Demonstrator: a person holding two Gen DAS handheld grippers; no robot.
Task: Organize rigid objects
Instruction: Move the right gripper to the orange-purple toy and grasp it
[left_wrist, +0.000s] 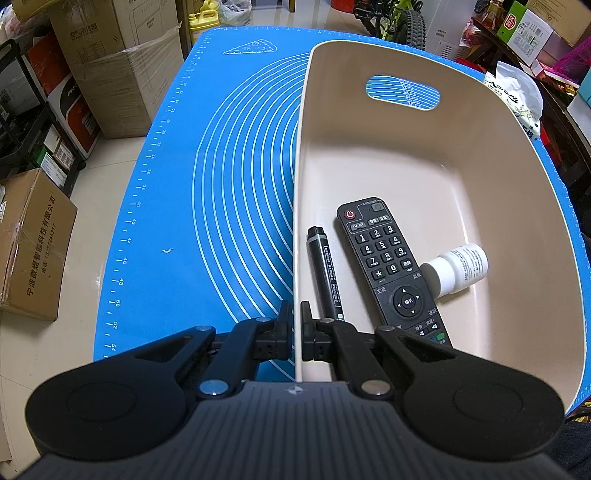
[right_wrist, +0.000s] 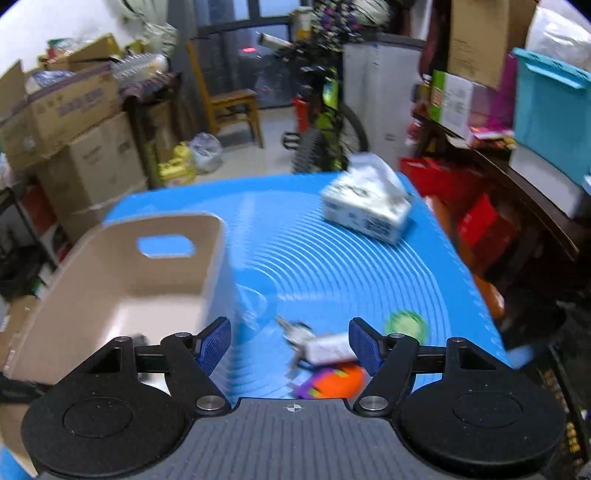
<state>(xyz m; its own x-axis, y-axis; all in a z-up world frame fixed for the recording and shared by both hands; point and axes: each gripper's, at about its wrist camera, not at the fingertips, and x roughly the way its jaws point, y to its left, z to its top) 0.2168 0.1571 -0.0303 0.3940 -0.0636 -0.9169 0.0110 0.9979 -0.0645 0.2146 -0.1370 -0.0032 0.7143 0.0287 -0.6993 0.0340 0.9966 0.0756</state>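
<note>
- Left gripper (left_wrist: 295, 314): black, matte fingers pinched on the thin left wall of the bin (left_wrist: 480, 206), one finger outside, one inside.
- Bin: smooth beige plastic, rounded corners, oval handle slot in the far wall — resting on the blue mat (left_wrist: 229, 177) that covers the tabletop.
- Mat: flat, flexible-looking, printed with white concentric arcs and a ruler scale along the edge.
- Inside the bin, on its floor: black marker (left_wrist: 325, 269), cylindrical, lying beside the left wall; black remote (left_wrist: 391, 273), slim and rectangular with rubbery keys, just right of the marker; white bottle (left_wrist: 454, 269), cylindrical, on its side, touching or nearly touching the remote's right edge.
- Right gripper (right_wrist: 291, 347): blue ribbed pads, fingers spread wide with nothing between them — view blurred.
- Beneath it on the mat, right of the bin: white oblong item with keys (right_wrist: 314, 343), orange-and-purple object (right_wrist: 332, 382), green round object (right_wrist: 406, 325); details not discernible.
- White printed box (right_wrist: 369, 201): rectangular, at the far right of the mat.
</note>
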